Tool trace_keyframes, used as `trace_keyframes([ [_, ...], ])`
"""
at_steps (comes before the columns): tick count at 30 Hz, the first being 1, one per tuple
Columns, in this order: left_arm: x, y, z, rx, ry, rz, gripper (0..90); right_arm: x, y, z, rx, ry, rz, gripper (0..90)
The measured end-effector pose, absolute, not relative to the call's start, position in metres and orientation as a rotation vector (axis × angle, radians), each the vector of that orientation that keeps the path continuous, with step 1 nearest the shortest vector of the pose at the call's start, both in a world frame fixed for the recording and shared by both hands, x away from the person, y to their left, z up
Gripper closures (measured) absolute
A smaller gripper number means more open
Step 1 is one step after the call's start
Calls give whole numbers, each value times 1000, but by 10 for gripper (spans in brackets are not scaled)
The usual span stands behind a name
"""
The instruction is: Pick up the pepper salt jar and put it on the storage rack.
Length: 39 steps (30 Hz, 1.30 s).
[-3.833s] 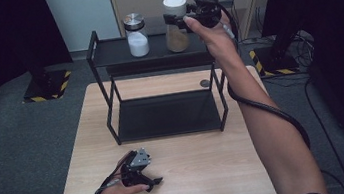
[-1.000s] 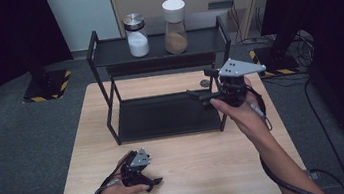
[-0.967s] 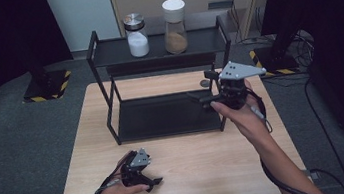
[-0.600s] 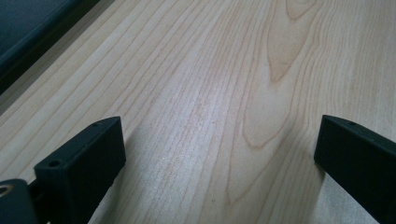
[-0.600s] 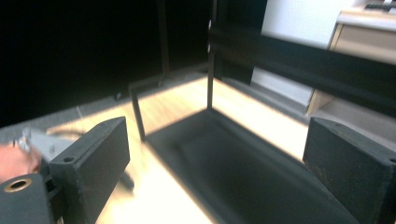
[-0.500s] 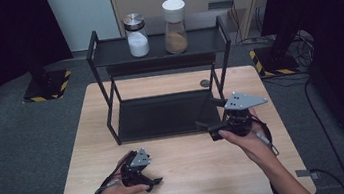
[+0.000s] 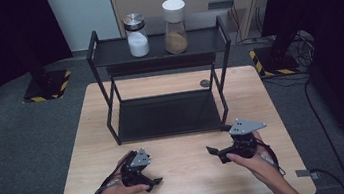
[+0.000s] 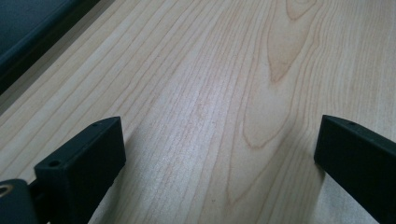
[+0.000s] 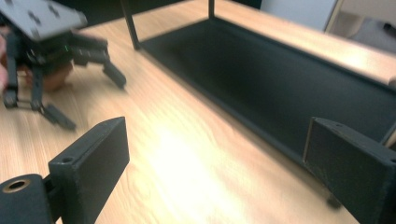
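Both grippers' fingers cut off by frame edges, empty-spread.

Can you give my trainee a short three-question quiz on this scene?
1. True or false: the right gripper holds a jar.
2. Which jar stands farther right on the rack's top shelf: A, the white-powder jar; B, the brown-powder jar?
3. What lies between the open jaws of the left gripper?

Key
1. False: its jaws are open and empty above the table.
2. B.
3. Bare wooden tabletop.
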State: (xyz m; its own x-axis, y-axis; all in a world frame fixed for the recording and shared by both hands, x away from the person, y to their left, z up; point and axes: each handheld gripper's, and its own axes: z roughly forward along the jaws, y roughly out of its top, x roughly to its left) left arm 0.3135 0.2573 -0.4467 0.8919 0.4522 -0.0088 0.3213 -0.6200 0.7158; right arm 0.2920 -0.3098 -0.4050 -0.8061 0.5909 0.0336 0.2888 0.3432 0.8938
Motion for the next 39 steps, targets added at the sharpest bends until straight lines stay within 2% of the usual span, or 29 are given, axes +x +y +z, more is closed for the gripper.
trace_keyframes([
  [9, 313, 257, -447, 2289, 555, 223, 5, 287, -324, -438, 842, 2390, 1310, 80],
  [15, 313, 257, -447, 2289, 556, 223, 5, 286, -323, -444, 831, 2431, 1217, 84],
  [30, 313, 257, -447, 2288, 556, 224, 5, 290, -326, -449, 843, 2482, 1099, 78],
  [39, 313, 257, -447, 2289, 556, 224, 5, 299, -325, -446, 890, 2523, 1069, 27],
])
